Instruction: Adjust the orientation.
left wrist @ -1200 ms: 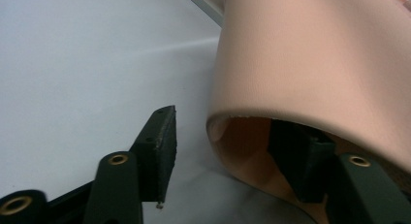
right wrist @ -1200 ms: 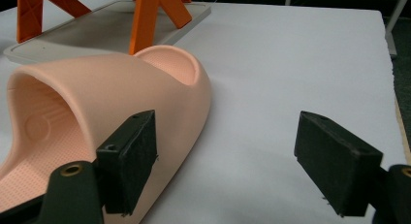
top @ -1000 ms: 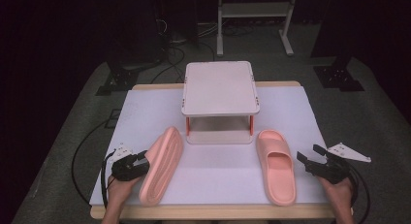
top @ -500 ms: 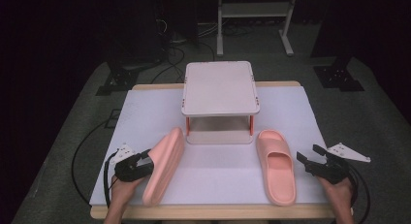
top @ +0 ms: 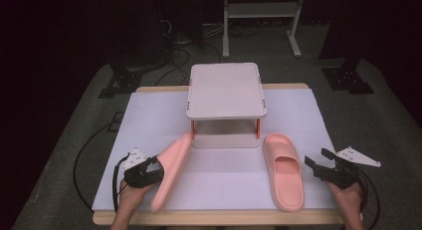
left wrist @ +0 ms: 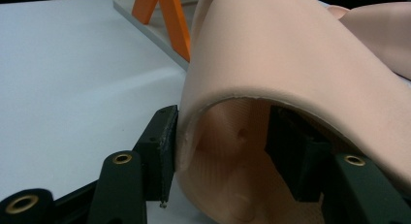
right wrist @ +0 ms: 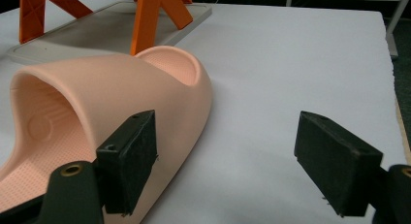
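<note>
Two pink slides sit in front of the little rack (top: 226, 90) on the desk (top: 149, 120): left claw (top: 158, 166) looks clamped on the tipped-up left slide (top: 171, 170), right claw (top: 314, 166) wide open, empty beside the flat right slide (top: 283, 170), so next probably lifting onto the rack.

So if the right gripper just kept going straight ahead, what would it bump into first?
Probably the flat slipper: the right gripper has open jaws, and one jaw already sits beside the slipper's edge. Depth is hard to judge.
</note>
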Tool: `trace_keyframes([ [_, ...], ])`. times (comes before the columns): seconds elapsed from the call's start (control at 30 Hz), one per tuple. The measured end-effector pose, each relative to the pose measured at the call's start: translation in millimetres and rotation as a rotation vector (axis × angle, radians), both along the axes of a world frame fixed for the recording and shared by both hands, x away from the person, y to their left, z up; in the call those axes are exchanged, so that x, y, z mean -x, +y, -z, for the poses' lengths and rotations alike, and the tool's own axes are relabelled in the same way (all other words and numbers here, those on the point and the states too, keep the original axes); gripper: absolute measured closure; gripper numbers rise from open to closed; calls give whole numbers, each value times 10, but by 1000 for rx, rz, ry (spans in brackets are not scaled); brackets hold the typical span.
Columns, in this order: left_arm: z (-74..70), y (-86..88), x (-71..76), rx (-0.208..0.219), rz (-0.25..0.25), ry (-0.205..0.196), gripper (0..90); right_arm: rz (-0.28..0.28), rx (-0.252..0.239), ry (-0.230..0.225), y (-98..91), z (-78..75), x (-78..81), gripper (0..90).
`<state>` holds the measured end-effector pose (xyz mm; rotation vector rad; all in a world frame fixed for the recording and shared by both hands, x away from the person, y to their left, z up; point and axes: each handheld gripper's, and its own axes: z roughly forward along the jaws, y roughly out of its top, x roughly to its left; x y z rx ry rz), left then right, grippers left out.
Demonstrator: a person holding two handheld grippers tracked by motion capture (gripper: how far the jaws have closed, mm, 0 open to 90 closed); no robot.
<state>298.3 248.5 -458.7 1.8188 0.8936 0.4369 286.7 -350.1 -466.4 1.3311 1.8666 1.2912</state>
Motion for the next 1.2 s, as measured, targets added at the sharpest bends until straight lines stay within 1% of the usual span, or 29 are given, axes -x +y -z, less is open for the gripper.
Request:
trace_keyframes([
  [0.17, -11, -20, 12, 9, 13, -10, 479, 0, 0, -1, 0, 0, -2, 228],
  [0.2, -9, -35, 7, 1, 7, -10, 478, -2, 2, -2, 2, -1, -2, 228],
  [0.3, -1, -56, 2, -5, 0, -4, 472, -2, 2, -2, 3, -1, -2, 228],
  [0.33, 6, -71, -9, -7, 18, -1, 472, -2, 1, -1, 1, 0, -2, 228],
  [0.37, 11, -101, -5, -16, 7, -2, 481, -2, -1, -1, 0, -1, -1, 228],
  [0.4, 17, -137, -16, -39, 7, -3, 480, -1, -2, 0, 1, -1, -1, 228],
  [0.43, 17, -137, -16, -39, 7, -3, 476, -1, -2, 0, 1, -1, -1, 228],
  [0.47, 21, -159, -19, -26, 12, 3, 472, 0, -4, -1, 0, -4, 2, 228],
  [0.63, 29, -175, -18, -23, 23, 8, 468, -2, -7, -2, -9, -3, 3, 228],
  [0.67, 33, -184, -19, -24, 36, 15, 470, -9, -9, 1, -12, -2, 2, 236],
  [0.7, 33, -184, -19, -24, 36, 15, 480, -9, -9, 1, -12, -2, 2, 236],
  [0.73, 37, -194, -20, -36, 48, 15, 483, -16, -11, -5, -13, -5, 9, 237],
  [0.83, 37, -211, -16, -27, 53, 23, 494, -21, -18, -10, -17, -12, 19, 238],
  [0.87, 33, -216, -19, -35, 63, 21, 497, -32, -27, -21, -28, -18, 29, 238],
  [0.9, 33, -216, -19, -35, 63, 21, 497, -32, -27, -21, -28, -18, 29, 238],
  [0.93, 35, -225, -20, -34, 70, 27, 497, -47, -29, -30, -29, -25, 38, 238],
  [0.97, 35, -225, -20, -34, 70, 27, 496, -47, -29, -30, -29, -25, 38, 238],
  [1.0, 40, -235, -24, -35, 86, 37, 496, -61, -29, -36, -26, -31, 47, 238],
  [1.03, 40, -235, -24, -35, 86, 37, 496, -61, -29, -36, -26, -31, 47, 238],
  [1.07, 42, -252, -21, -37, 93, 39, 495, -79, -36, -38, -16, -34, 56, 238],
  [1.1, 42, -252, -21, -37, 93, 39, 496, -79, -36, -38, -16, -34, 56, 238],
  [1.13, 40, -266, -22, -45, 100, 34, 495, -98, -34, -48, -6, -39, 65, 238],
  [1.17, 40, -266, -22, -45, 100, 34, 495, -98, -34, -48, -6, -39, 65, 238],
  [1.2, 43, -281, -20, -44, 100, 37, 488, -118, -38, -53, 6, -46, 78, 238],
])
